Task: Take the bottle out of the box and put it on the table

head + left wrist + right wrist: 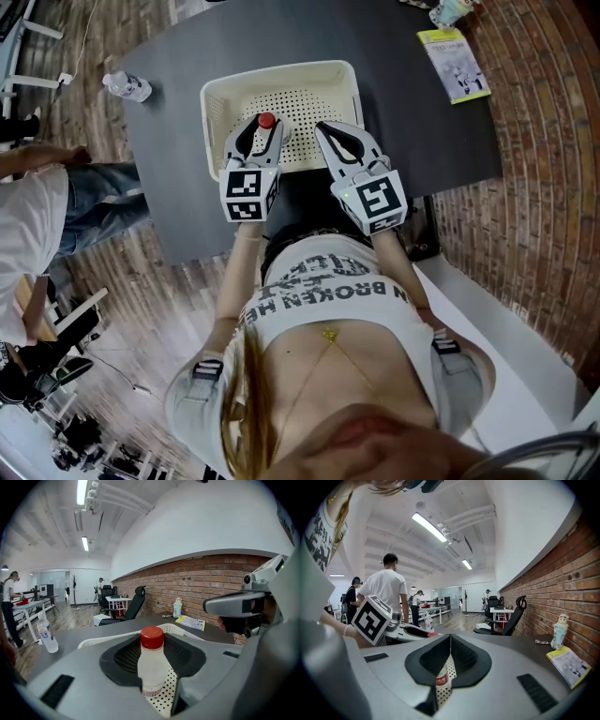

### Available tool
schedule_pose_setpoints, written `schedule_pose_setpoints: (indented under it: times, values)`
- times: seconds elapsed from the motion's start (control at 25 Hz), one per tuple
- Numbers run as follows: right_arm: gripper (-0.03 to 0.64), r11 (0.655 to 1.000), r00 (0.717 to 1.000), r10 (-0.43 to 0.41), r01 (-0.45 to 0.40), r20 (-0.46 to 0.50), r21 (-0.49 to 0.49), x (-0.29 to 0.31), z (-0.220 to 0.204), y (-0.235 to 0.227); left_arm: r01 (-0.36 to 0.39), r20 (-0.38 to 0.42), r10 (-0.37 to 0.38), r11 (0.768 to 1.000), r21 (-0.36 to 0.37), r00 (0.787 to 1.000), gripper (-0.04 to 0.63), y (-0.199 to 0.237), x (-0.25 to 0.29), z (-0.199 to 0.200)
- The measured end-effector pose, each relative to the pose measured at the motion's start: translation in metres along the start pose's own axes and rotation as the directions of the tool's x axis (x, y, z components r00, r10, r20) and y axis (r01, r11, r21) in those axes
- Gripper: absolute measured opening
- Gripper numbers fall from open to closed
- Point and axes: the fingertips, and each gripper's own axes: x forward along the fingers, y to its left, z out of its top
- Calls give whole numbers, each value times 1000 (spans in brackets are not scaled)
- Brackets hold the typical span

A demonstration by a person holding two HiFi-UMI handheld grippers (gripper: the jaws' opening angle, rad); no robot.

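A clear bottle with a red cap [266, 120] stands upright in the cream perforated basket [281, 70] on the dark table [403, 112]. My left gripper [263, 126] reaches over the basket's near rim and its jaws hug the bottle on both sides. In the left gripper view the bottle [152, 667] fills the gap between the black pads [119, 660] of the left gripper [153, 638]. My right gripper [328, 129] hovers just to the right over the basket, jaws together, holding nothing. Through the slit of the right gripper [450, 637] a bit of the bottle's label [441, 680] shows.
A second water bottle [127, 86] lies at the table's far left corner. A yellow-green booklet [453, 61] and a small figure-shaped bottle [559, 630] sit at the far right by the brick wall. A person in a white shirt [33, 216] stands left of the table.
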Motion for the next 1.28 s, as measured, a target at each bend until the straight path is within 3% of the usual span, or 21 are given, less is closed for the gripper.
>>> schedule_pose_setpoints:
  times: [0.68,1.28]
  values:
    - [9,997,996,80,-80,48,-10,-13,9,13,42,99,-43,999,17,994,153,-9,-71,92]
    - [9,990,989,140,-138,48,-37,-10,10,28,10,122,-15,999,45,992,152,-15,-101,115]
